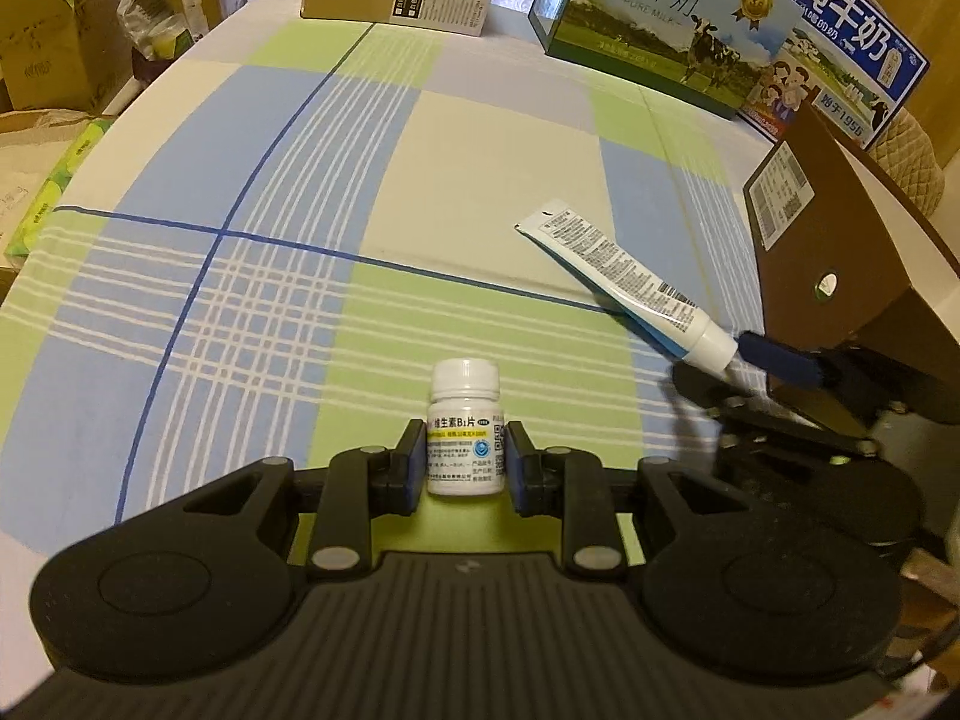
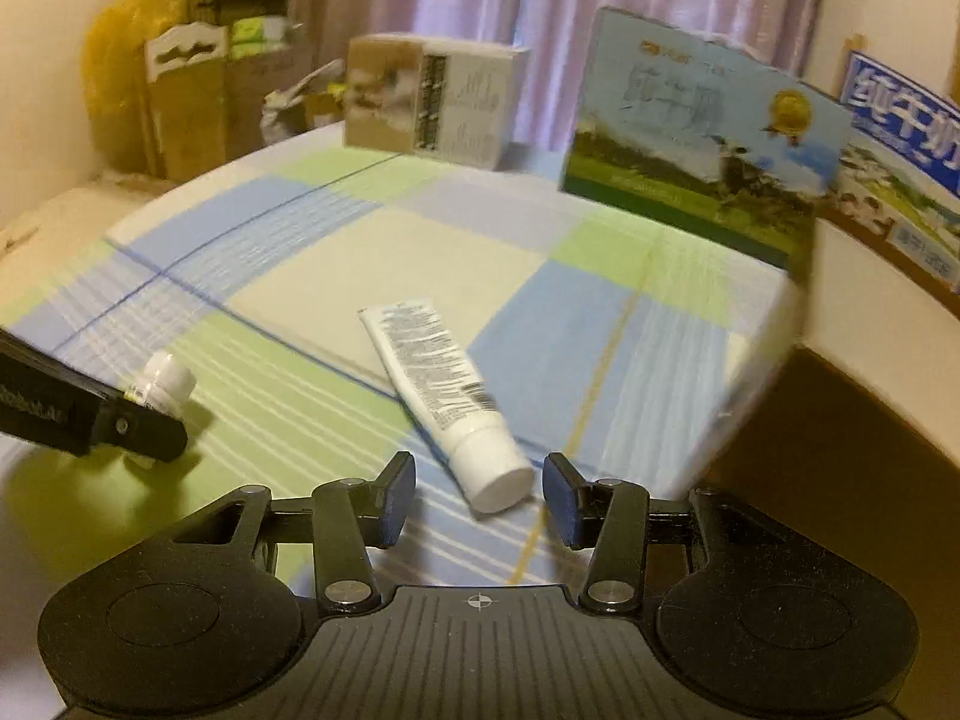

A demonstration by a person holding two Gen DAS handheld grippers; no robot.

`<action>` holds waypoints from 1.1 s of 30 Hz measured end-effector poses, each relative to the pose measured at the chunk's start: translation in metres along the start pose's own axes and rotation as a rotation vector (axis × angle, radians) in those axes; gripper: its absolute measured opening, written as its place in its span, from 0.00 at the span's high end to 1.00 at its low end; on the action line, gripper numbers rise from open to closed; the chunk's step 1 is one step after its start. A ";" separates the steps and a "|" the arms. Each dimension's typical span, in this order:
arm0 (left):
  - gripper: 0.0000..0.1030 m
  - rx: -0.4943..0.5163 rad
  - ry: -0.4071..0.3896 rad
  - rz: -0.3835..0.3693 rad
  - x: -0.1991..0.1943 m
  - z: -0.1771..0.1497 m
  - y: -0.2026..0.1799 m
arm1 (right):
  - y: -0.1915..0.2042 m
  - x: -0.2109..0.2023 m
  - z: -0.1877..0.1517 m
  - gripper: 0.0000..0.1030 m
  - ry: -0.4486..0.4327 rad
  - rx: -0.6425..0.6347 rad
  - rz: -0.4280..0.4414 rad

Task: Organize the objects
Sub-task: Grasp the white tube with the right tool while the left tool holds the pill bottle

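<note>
Left gripper (image 1: 462,456) and right gripper (image 2: 479,495): black ribbed housings, round side discs, silver pivot screws, blue finger pads (image 1: 413,461).

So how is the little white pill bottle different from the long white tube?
The small white plastic pill bottle stands upright on the checked cloth; the long white squeeze tube lies flat on it. The bottle is short and round, the tube long with a flat crimped end. The left gripper has a pad against each side of the bottle, while the right gripper is open around the tube's cap. Both have white caps and printed labels.
</note>
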State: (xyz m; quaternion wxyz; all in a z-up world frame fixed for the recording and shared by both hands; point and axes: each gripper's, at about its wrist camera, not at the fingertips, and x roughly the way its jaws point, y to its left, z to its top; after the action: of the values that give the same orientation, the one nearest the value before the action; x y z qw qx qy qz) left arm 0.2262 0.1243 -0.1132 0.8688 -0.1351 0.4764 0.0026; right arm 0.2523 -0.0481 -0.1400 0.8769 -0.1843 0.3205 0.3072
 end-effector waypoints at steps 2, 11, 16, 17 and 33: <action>0.78 -0.008 0.002 -0.007 0.000 0.000 0.002 | 0.005 0.008 -0.001 0.57 0.011 -0.035 -0.003; 0.78 0.002 0.004 -0.014 -0.001 -0.002 0.001 | 0.008 0.013 0.004 0.76 0.030 -0.027 0.003; 0.78 0.048 0.017 -0.025 -0.004 -0.010 -0.011 | 0.006 -0.016 -0.017 0.76 0.040 0.099 0.000; 0.78 0.064 0.020 -0.027 -0.005 -0.013 -0.015 | 0.007 -0.025 -0.023 0.76 0.042 0.121 -0.003; 0.78 0.240 0.152 -0.129 -0.045 -0.103 -0.095 | -0.003 -0.170 -0.128 0.76 0.123 0.271 -0.020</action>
State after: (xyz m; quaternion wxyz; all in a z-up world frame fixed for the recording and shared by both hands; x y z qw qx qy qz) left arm 0.1297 0.0138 -0.1063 0.8385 -0.0605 0.5279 -0.1204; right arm 0.0939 -0.1882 -0.1173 0.8754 -0.0861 0.4103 0.2405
